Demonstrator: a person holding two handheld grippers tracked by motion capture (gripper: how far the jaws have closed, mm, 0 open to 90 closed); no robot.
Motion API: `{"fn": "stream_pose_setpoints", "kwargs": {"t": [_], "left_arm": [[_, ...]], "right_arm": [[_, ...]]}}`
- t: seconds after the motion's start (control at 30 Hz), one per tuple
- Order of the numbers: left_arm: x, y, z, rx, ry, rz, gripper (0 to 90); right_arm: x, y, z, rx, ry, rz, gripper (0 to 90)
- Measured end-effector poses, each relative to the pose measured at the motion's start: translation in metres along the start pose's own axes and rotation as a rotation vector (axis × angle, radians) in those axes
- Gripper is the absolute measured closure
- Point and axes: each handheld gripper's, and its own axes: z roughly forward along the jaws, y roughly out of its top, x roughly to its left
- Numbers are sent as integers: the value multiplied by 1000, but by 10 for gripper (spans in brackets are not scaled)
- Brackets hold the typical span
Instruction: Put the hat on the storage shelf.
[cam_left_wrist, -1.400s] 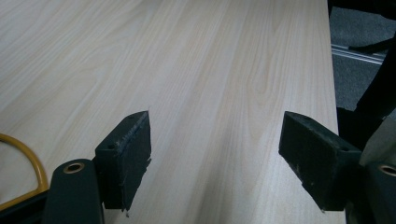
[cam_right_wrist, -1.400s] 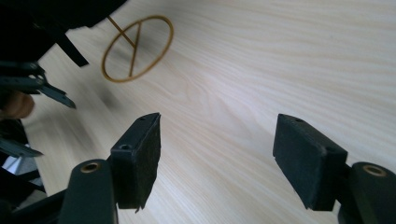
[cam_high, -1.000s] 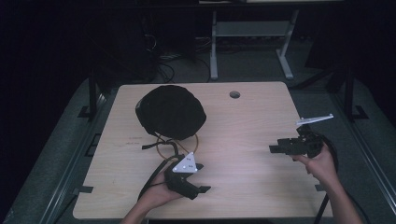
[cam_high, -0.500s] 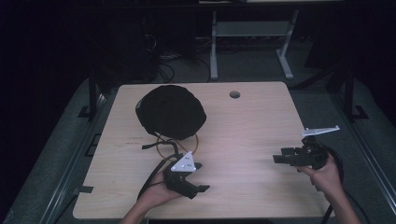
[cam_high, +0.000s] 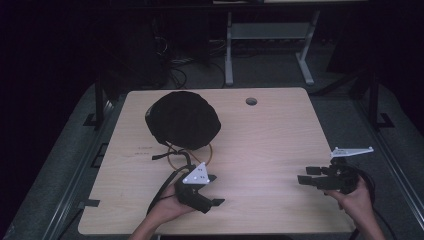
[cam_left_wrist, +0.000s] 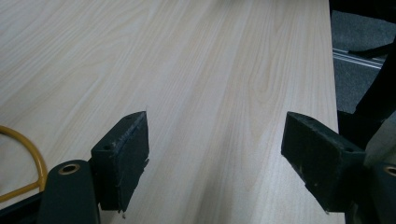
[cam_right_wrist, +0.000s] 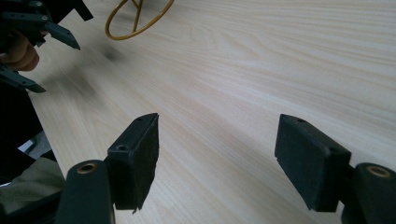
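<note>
Resting low on the wooden table (cam_high: 270, 135), the left gripper (cam_high: 214, 190) and right gripper (cam_high: 303, 176) both have their jaws spread wide with only bare tabletop between them. The black cap (cam_high: 183, 119) lies well apart beyond the left gripper, a yellow cable loop (cam_high: 176, 161) between cap and gripper.

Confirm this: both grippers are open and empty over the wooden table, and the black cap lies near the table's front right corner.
One thing is wrong. The black cap lies toward the far left of the table, as the high view shows, not near the front right corner. The rest stands: the left gripper and the right gripper are both open with nothing between the jaws.
</note>
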Motion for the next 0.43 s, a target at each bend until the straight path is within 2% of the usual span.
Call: {"fn": "stream_pose_setpoints", "kwargs": {"t": [0.07, 0.3, 0.33, 0.37, 0.43], "left_arm": [[-1, 0, 1, 8, -4, 12, 229], [-1, -1, 3, 11, -14, 10, 229], [-1, -1, 3, 11, -14, 10, 229], [0, -1, 4, 12, -16, 13, 230], [0, -1, 5, 15, -23, 11, 230]], "right_arm": [[3, -7, -1, -11, -12, -21, 301], [14, -27, 6, -36, -30, -38, 293], [14, -27, 6, -36, -30, -38, 293], [17, -34, 8, -64, -14, -37, 297], [18, -36, 10, -72, -18, -44, 296]]}}
